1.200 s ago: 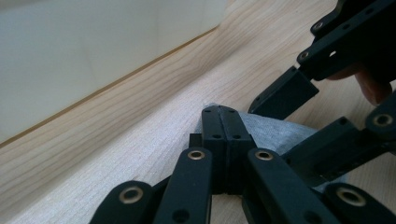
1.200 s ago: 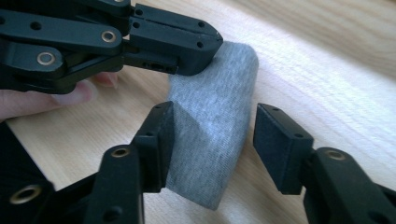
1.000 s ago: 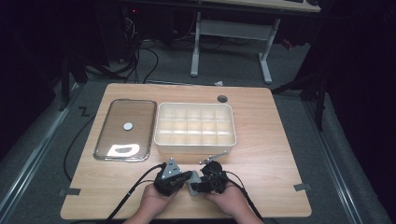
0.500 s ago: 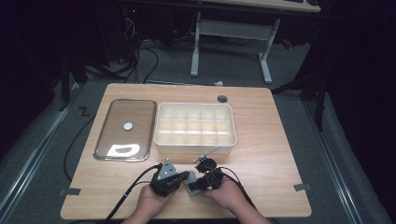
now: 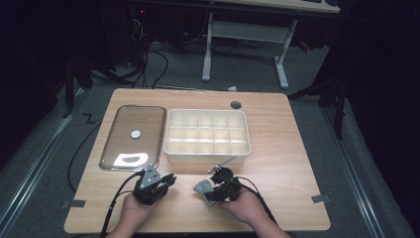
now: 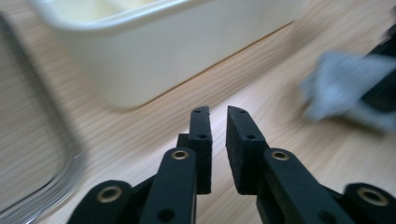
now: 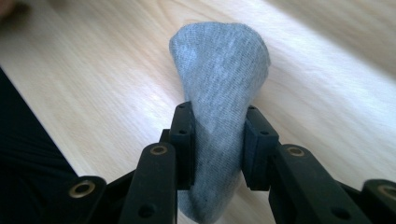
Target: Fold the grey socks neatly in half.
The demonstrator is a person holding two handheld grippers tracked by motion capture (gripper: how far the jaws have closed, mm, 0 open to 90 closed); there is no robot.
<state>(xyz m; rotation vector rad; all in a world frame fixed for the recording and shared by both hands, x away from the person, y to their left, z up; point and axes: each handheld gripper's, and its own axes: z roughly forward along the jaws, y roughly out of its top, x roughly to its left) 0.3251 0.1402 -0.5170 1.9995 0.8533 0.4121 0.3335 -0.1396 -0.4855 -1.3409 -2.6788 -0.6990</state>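
A small grey knitted sock (image 7: 219,93), folded into a soft bundle, sits clamped between the black jaws of the right gripper (image 7: 218,140), which have just been closing on it; the pads press into the fabric on both sides and the rounded end bulges out beyond the tips. In the high view the right gripper (image 5: 210,189) holds the sock (image 5: 202,187) just above the light wooden table (image 5: 282,144), in front of the near wall of the cream plastic compartment box (image 5: 206,156). The left gripper (image 5: 166,181) is further to the left, in front of that box's near left corner, well apart from the sock. Its jaws have just been opening and now stand a narrow gap apart with nothing between them (image 6: 218,140). A clear glass lid (image 5: 133,136) with a metal rim lies flat just beside the box's left wall.
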